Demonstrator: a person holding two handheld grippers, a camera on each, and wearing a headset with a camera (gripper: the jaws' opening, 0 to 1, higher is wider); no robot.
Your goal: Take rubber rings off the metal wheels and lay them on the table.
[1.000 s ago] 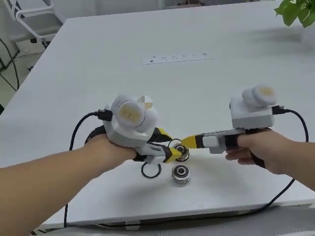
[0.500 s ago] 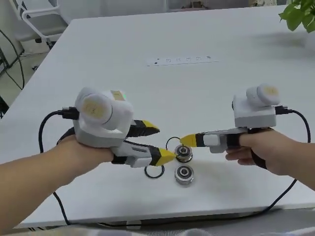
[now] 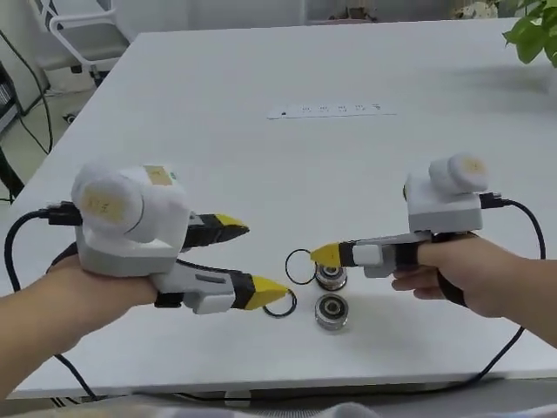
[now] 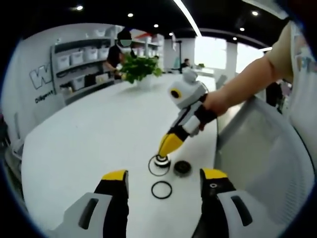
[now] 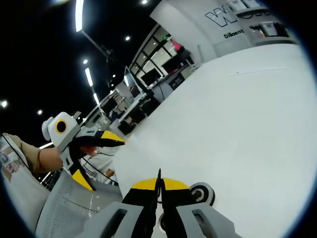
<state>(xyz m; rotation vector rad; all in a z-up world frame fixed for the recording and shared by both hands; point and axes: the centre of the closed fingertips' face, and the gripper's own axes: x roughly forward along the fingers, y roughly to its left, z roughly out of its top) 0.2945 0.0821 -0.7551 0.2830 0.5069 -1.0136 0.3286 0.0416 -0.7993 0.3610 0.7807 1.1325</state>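
Left gripper (image 3: 251,259): near left of the table (image 3: 365,52), in the person's left hand. Claw released, yellow tips wide apart, nothing between them. In the left gripper view the near ring (image 4: 161,189) lies flat on the table ahead, in line with the gap between the tips and clear of both.

Right gripper (image 3: 324,254): reaches in from the right. Claw clenched, tips pressed together, the tip at the top of the far wheel (image 3: 331,279). The far ring (image 3: 300,266) sits just left of that wheel, its right edge meeting the gripper tip. Cannot tell whether the tips nip it or it lies free. In the right gripper view a thin dark line stands between the closed tips, too fine to identify.

Near wheel (image 3: 332,311): on the table just on the near side of the far wheel, flat face down, dark hub up, apart from both grippers. The near ring lies just left of it, not touching.

Black cables trail from both grippers over the near table edge.
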